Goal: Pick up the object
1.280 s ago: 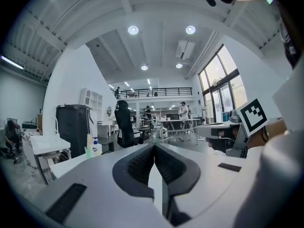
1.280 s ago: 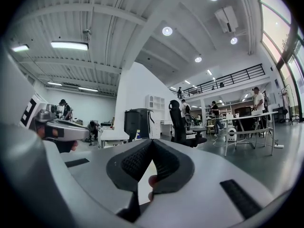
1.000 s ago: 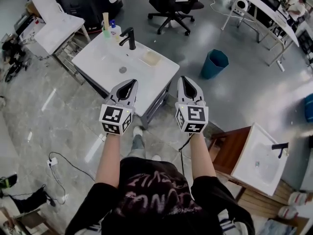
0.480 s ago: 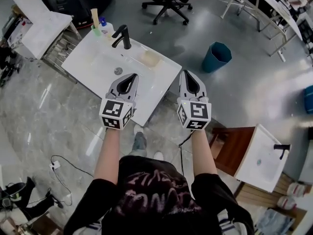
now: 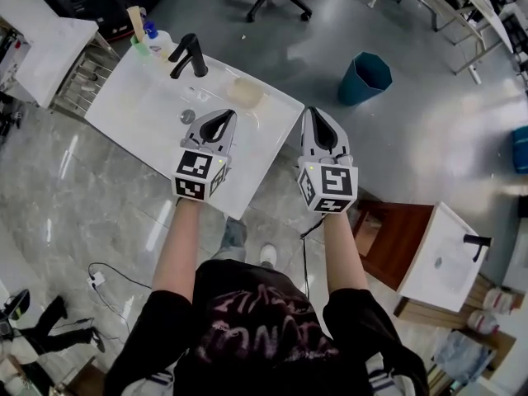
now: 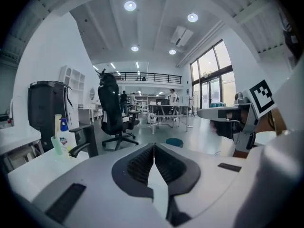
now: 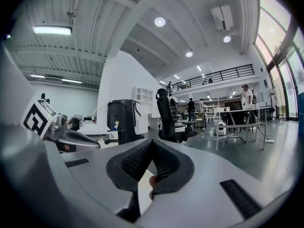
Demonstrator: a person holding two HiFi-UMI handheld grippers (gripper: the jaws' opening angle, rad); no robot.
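My worry: the left gripper and right gripper both have their fingers pressed together and empty, so arriving like this I'd shove the pale tan flat pad into the bowl. It lies by the far edge of the white washbasin surface, toward the right corner and right of the black tap. Its long axis seemingly runs along that edge.
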